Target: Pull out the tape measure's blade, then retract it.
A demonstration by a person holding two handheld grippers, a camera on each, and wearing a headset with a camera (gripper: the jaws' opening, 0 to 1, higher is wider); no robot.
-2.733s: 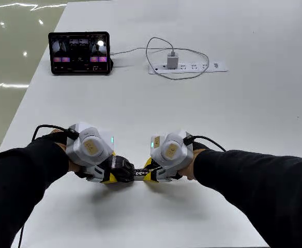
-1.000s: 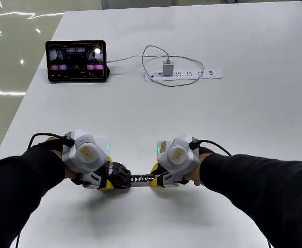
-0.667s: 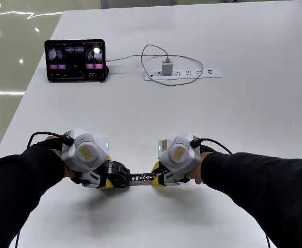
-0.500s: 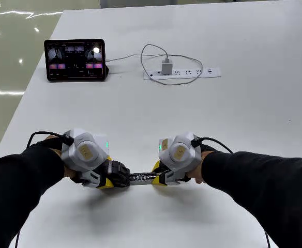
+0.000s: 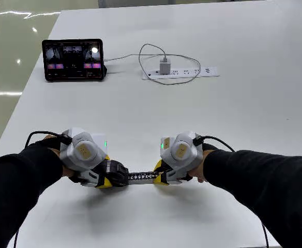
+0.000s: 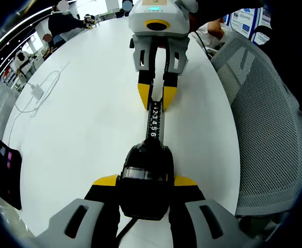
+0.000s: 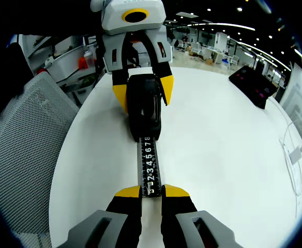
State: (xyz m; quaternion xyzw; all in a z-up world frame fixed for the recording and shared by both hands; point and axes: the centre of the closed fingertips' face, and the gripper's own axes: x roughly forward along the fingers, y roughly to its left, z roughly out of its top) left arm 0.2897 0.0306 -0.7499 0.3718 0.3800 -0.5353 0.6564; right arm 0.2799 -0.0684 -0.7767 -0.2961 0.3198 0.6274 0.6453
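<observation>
We hold tape measure case (image 5: 119, 173) at near desk (image 5: 192, 119) edge, left tongs (image 6: 146, 182) clamped on it; right tongs (image 7: 151, 192) pinch blade (image 7: 149, 163) tip. Pull-out step, we judge; next, draw blade farther right, then retract

Black tape measure (image 5: 118, 173), dark white-numbered blade (image 5: 142, 176) a short way out, level.

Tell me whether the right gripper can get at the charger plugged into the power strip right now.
Probably not yet: the right gripper is shut on the blade at its tip, and the charger sits far across the table. Nothing stands between them.
</observation>
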